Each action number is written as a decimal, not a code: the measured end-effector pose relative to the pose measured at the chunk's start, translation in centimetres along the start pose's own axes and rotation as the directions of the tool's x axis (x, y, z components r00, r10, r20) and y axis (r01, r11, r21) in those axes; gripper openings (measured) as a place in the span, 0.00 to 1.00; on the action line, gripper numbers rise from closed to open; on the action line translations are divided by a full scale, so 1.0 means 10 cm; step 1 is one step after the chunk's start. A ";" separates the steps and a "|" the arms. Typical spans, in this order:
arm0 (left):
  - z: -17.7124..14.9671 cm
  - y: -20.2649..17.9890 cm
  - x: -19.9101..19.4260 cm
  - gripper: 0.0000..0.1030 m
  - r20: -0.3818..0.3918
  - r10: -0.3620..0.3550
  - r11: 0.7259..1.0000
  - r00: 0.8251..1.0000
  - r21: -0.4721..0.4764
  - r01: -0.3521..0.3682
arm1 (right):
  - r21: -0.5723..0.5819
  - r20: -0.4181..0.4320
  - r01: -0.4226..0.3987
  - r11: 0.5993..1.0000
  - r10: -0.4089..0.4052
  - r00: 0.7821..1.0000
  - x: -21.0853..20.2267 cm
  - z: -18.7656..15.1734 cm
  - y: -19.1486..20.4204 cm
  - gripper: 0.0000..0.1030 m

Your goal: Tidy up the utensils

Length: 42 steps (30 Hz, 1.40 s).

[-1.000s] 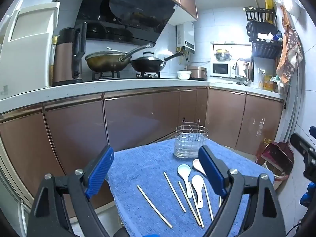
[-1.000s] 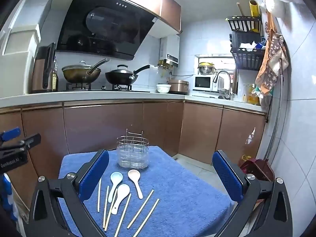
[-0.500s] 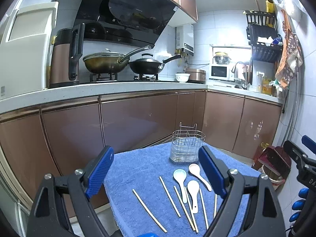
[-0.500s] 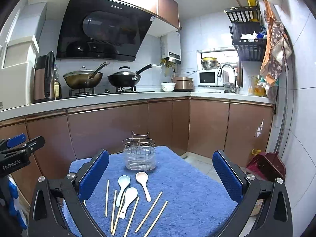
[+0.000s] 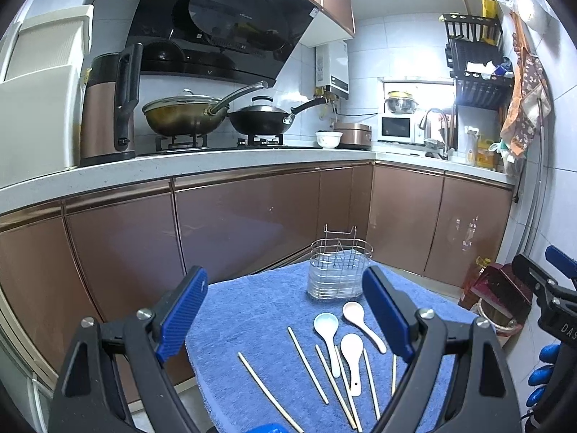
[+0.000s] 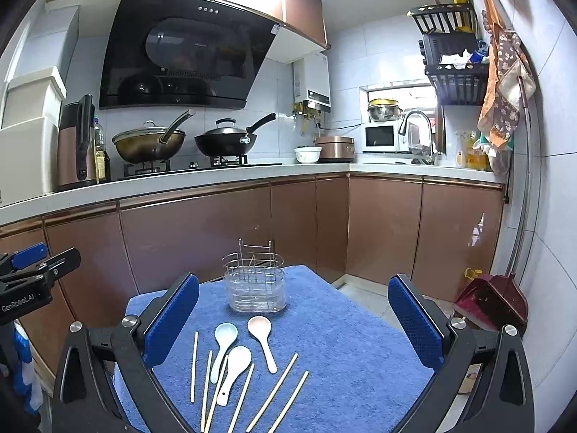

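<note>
The surface [image 5: 252, 310], covered by a blue towel [image 6: 346, 328], stands in front of brown kitchen cabinets [image 6: 202, 231]. At its far side stands the wire utensil holder [image 6: 254, 281], upright and holding nothing. Nearer lie three spoons: a pale blue spoon [image 6: 223, 342], a pinkish spoon [image 6: 262, 339] and a white spoon [image 6: 234, 370], with loose chopsticks [image 6: 274, 389] scattered beside and under them. All of these lie below and ahead of both tools, untouched.

The left tool [image 5: 285, 314] is spread wide and holds nothing; the right tool [image 6: 294, 319] is likewise spread and empty. The left view shows the right tool at its right edge; the right view shows the left tool at its left edge, and also a red dustpan [image 6: 494, 299] on the floor.

Compared with a second ago, both views have pulled slightly back and up, so the holder and spoons sit a little lower and more central; nothing on the towel has moved.
</note>
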<state>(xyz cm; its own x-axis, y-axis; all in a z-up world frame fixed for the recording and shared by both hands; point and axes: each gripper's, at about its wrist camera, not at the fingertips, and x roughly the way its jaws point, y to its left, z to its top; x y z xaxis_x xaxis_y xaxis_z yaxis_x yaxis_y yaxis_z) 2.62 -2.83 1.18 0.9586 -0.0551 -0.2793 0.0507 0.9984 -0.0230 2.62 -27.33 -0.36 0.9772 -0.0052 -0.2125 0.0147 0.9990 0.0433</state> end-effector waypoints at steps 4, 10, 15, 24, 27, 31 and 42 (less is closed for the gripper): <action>0.04 0.01 0.02 0.84 0.027 0.001 1.000 1.000 -0.005 0.000 | -0.016 0.012 -0.006 1.000 0.006 1.000 0.03 0.00 0.02 1.00; 0.15 -0.01 0.05 0.85 0.079 0.021 1.000 0.997 0.005 -0.021 | -0.024 0.038 -0.021 0.999 0.022 0.999 0.06 0.04 0.03 1.00; 0.20 0.02 0.14 0.85 0.079 0.017 1.000 0.997 -0.018 -0.016 | -0.033 0.032 -0.020 0.999 0.022 0.999 0.13 0.04 0.02 1.00; 0.29 0.09 0.26 0.85 0.093 0.036 0.999 0.995 -0.038 -0.033 | -0.024 0.064 -0.014 1.000 0.016 0.998 0.21 0.10 -0.02 1.00; 0.31 0.12 0.30 0.85 0.099 0.045 0.997 0.994 -0.060 -0.039 | -0.019 0.073 -0.017 1.000 0.018 0.997 0.24 0.12 -0.04 1.00; 0.32 0.17 0.36 0.85 0.097 0.052 0.995 0.994 -0.092 -0.043 | 0.001 0.070 -0.045 0.999 0.044 0.997 0.31 0.13 -0.08 1.00; 0.08 0.30 0.95 0.85 -0.092 -0.002 0.990 0.996 -0.143 -0.012 | 0.066 -0.113 -0.072 0.995 0.079 0.990 0.79 -0.11 -0.21 1.00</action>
<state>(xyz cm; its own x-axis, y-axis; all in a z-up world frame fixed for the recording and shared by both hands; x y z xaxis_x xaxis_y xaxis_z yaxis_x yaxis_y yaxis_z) 12.07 -0.38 -0.72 0.9287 -0.0572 -0.3665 -0.0010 0.9877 -0.1565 10.11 -29.43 -3.25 0.9451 0.0791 -0.3171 -0.0417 0.9915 0.1231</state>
